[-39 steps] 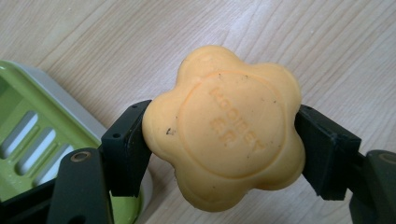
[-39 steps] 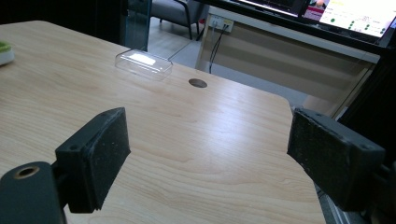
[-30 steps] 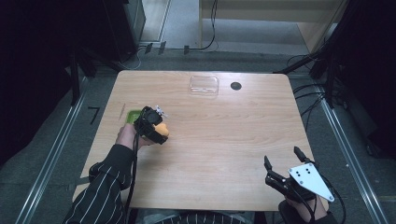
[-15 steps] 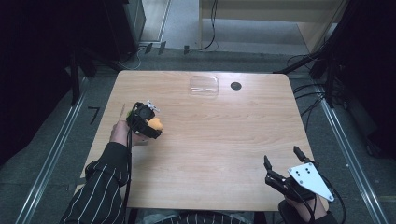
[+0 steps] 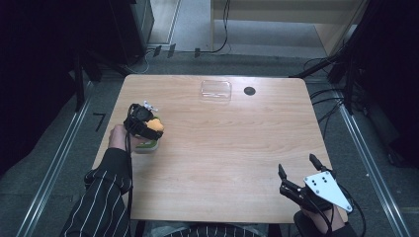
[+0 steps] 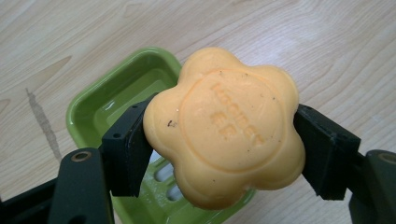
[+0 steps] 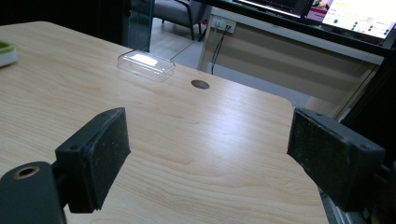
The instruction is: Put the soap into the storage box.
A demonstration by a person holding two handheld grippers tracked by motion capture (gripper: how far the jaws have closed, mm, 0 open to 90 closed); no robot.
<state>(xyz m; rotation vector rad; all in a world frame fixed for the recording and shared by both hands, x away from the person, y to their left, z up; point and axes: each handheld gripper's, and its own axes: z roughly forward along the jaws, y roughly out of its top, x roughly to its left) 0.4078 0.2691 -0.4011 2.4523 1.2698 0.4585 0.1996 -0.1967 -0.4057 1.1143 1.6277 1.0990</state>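
Observation:
An orange flower-shaped soap (image 6: 224,126) is clamped between the jaws of my left gripper (image 6: 219,149), held just above a green soap dish (image 6: 112,98). In the high view the left gripper (image 5: 144,123) hovers over the dish (image 5: 146,146) at the table's left side, with the soap (image 5: 157,124) showing orange. My right gripper (image 5: 297,174) rests near the front right corner, jaws wide apart with nothing between them. Its own view looks along the right gripper (image 7: 205,158) over bare wood.
A clear plastic lid (image 5: 216,91) lies at the back of the table, with a round dark cable hole (image 5: 249,91) to its right. In the right gripper view the lid (image 7: 145,64) and hole (image 7: 200,84) sit far ahead. A striped sleeve (image 5: 104,197) enters at bottom left.
My left gripper has carried the soap a little to the left and back, and now holds it over the green dish. The right gripper has stayed put.

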